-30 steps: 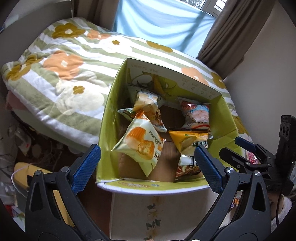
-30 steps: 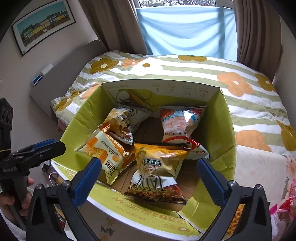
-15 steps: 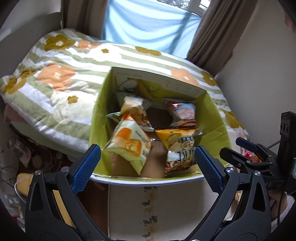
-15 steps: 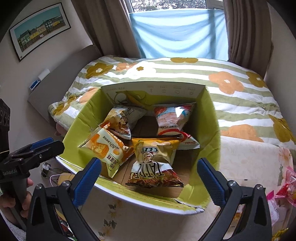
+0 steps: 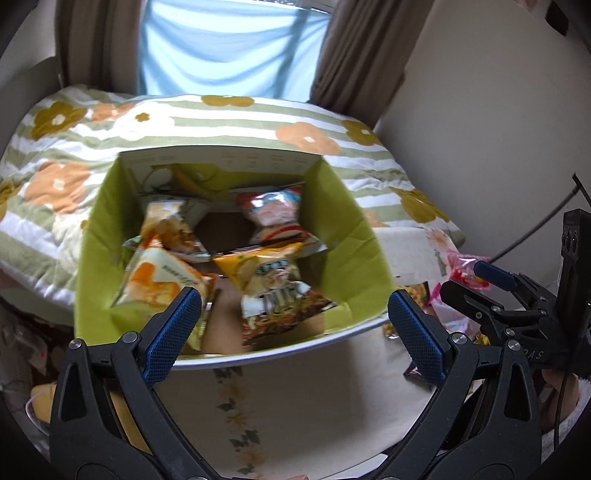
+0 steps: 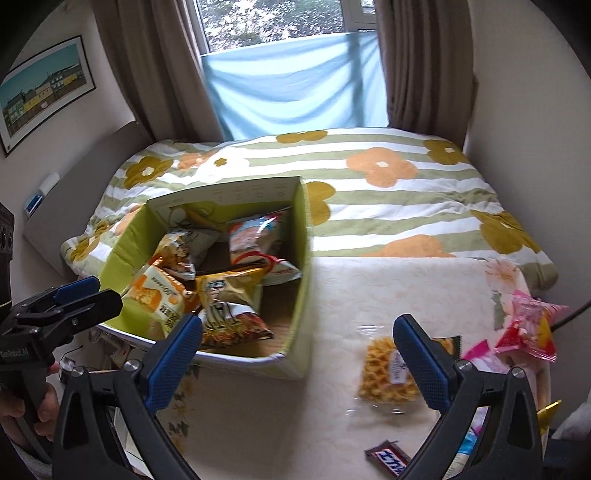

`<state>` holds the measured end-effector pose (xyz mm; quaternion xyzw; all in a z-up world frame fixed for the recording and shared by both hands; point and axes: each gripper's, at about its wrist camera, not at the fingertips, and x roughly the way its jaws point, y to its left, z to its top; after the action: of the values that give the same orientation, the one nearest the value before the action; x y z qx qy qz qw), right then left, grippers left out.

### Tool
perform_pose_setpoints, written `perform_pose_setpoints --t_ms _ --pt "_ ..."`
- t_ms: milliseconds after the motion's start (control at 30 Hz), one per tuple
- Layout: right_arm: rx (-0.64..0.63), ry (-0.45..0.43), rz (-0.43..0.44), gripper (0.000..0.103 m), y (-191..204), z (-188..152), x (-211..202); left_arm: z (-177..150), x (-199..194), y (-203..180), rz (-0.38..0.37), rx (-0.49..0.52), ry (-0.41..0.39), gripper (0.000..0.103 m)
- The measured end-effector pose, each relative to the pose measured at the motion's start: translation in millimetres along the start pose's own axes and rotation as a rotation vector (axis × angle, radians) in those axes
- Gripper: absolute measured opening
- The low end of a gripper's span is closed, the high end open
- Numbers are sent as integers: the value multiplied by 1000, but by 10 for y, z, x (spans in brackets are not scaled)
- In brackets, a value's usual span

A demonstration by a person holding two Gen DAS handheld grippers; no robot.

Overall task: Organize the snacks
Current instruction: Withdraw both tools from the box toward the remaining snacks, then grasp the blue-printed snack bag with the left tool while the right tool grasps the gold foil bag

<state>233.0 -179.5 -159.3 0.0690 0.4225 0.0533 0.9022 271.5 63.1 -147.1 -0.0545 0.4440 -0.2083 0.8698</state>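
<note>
Both grippers hang open and empty: left gripper (image 5: 295, 321) over the green box (image 5: 343, 229), right gripper (image 6: 295, 347) beside it above the tablecloth (image 6: 369, 295).

Four crinkly foil snack bags (image 6: 221, 295) already lie in the cardboard box, I judge about half done. Left outside: a clear packet of waffle snacks (image 6: 384, 369), a glossy pink bag (image 6: 528, 325) and a small chocolate bar (image 6: 388, 456), all flat on the soft floral cloth.

We see soft daylight from the window (image 6: 280, 22) at top | left view motion-blurred | fisheye edges dark.
</note>
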Motion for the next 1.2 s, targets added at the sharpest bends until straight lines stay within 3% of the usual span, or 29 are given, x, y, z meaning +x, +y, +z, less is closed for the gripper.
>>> perform_pose_setpoints --t_ms 267,433,700,867,1200 --pt "81 -69 -18 103 -743 -243 -461 -131 120 -940 26 153 17 101" --pt "115 -87 -34 103 -1264 -506 -797 -354 301 -1590 -5 210 66 101" --pt "142 -16 -49 103 -1981 -920 -1154 -807 636 -2527 -63 262 170 101" --pt "188 23 -34 103 -2299 -1146 -1139 -1121 915 -2933 -49 271 247 101" --pt "441 128 141 103 -2737 -1518 -708 -1516 1436 -3251 3 316 362 101"
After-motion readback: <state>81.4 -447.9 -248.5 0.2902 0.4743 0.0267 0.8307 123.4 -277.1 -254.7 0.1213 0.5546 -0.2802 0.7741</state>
